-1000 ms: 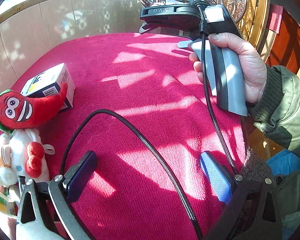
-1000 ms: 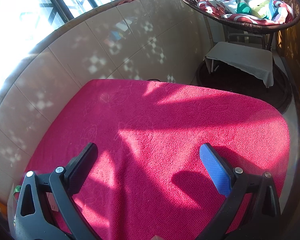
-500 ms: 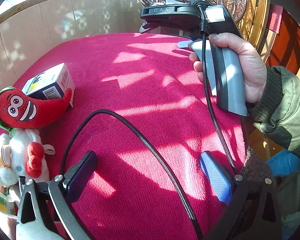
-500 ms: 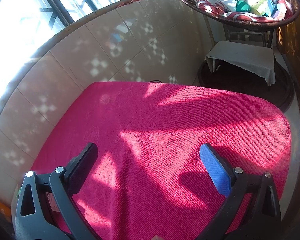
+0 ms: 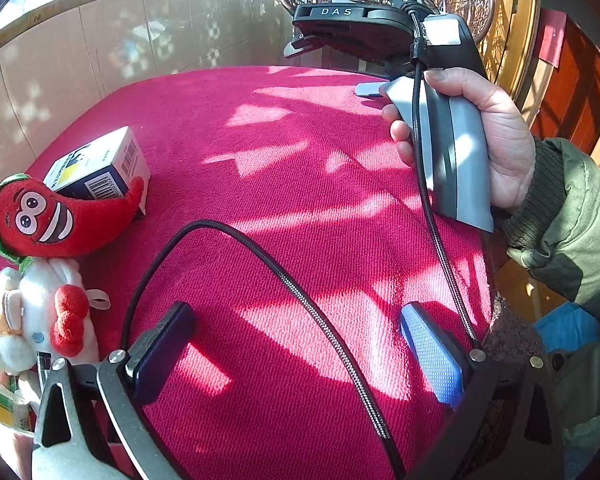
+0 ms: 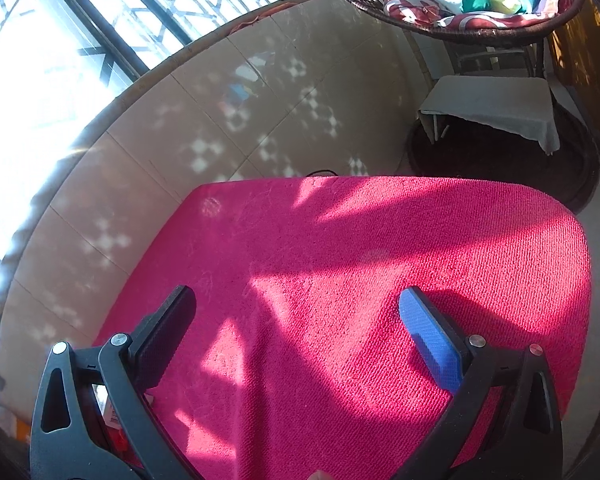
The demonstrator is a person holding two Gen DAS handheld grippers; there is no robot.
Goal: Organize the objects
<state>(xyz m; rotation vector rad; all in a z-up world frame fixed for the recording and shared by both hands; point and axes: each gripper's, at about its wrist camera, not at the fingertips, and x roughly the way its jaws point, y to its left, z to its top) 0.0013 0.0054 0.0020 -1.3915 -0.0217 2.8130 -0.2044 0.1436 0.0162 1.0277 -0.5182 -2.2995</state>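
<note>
Left gripper (image 5: 296, 354): fingers spread wide, nothing between them; it hangs above bare cloth.
Right gripper (image 6: 296, 338): fingers likewise parted and empty, over a bare stretch of the same cloth.
Right hand (image 5: 496, 140): wrapped around the grey pistol-style handle of the right gripper, seen from the left wrist view at far right; a green jacket sleeve with a dark ribbed cuff follows it.
Chili plush (image 5: 52, 216): red, curved pepper shape with a green cap and a printed grinning face; it lies well to the left of the left gripper's fingers, outside their gap, its tapered tip resting against the box.
Box (image 5: 100, 168): small cardboard carton, white and dark blue with barcodes, just behind the chili plush.
White plush (image 5: 40, 320): fluffy white figure with a red bow, just left of the left gripper's dark finger pad (image 5: 162, 350) (whether they touch cannot be told); it abuts the chili plush.
Cable (image 5: 300, 300): black braided cord, arcing across the cloth between the left gripper's fingers.
Table cloth (image 6: 380, 260): magenta woven fabric with a ribbed texture, patterned by sunlight and shadow.
Wall (image 6: 180, 140): beige glazed tiles, behind the table.
</note>
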